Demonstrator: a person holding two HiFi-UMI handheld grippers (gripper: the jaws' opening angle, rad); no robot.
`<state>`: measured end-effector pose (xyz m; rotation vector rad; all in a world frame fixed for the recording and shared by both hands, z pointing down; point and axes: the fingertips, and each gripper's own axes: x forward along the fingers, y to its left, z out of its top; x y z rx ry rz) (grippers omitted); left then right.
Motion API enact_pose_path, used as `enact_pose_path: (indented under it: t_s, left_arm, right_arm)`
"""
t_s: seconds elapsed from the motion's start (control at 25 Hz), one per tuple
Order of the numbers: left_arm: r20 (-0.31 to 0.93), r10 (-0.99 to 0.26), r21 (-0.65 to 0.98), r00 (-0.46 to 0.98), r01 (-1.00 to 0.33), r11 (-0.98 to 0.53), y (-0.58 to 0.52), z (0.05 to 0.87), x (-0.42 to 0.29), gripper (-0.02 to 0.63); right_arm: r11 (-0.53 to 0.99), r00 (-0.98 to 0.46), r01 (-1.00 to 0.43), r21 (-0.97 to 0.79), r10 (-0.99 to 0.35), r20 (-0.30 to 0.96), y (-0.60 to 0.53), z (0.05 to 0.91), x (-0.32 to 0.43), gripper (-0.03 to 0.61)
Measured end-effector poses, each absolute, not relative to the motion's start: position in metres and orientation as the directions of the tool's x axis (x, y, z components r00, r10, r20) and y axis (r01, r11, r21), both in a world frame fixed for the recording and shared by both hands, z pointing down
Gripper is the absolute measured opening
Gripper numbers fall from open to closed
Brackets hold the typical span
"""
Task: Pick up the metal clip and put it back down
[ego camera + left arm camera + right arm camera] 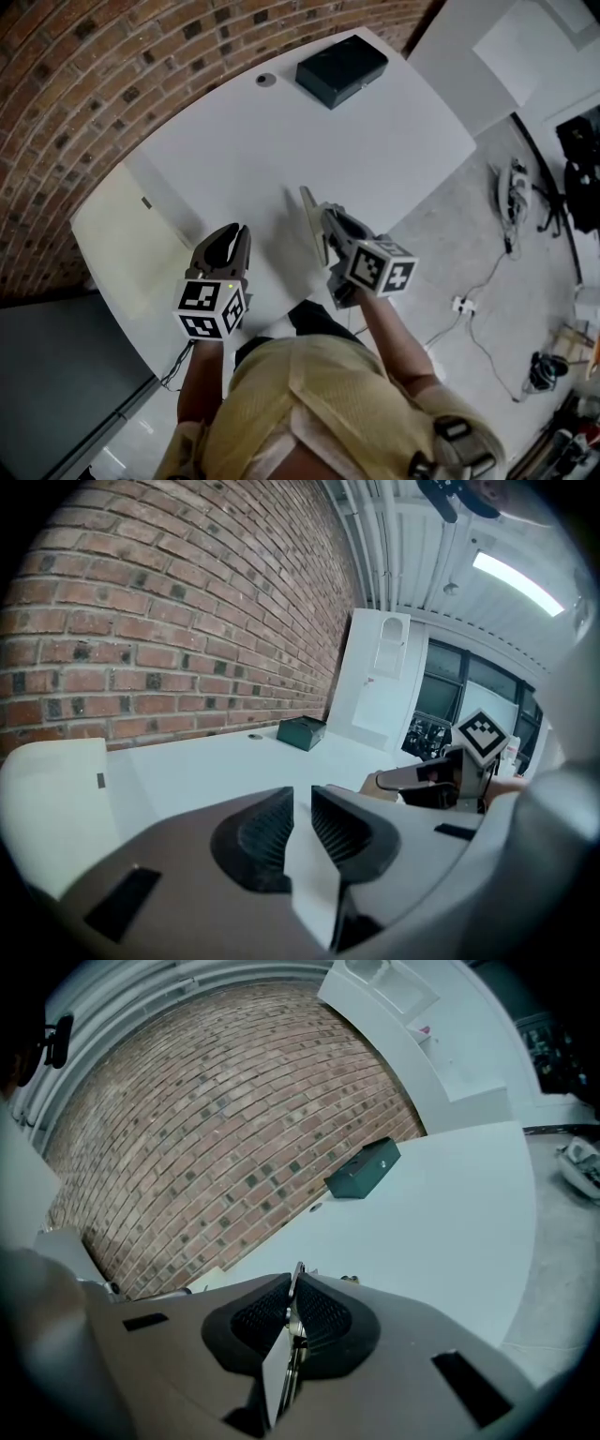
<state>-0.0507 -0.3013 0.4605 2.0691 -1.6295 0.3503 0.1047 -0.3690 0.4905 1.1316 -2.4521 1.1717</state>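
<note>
We see the left gripper [235,234] and the right gripper [325,217] tilted slightly down over the white table [375,141]. The right jaws pinch the metal clip [310,214] above the table, and the left jaws stand narrowly apart, empty.

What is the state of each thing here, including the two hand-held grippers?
Clip: gripped, standing on edge.
Left hand-held gripper: open, empty.
Right hand-held gripper: shut on the clip.
Box: closed, resting on the table.
</note>
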Motion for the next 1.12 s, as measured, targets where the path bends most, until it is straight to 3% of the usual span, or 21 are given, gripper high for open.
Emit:
enact_pose_path:
  t_s: [1.12]
  left_arm:
    - [0.535, -0.783, 0.223, 0.317, -0.947, -0.231, -0.389, 0.503, 0.014, 0.057]
  right_arm:
    - [0.274, -0.613, -0.755, -0.596, -0.617, 0.493, -0.462, 0.531, 0.187, 0.023]
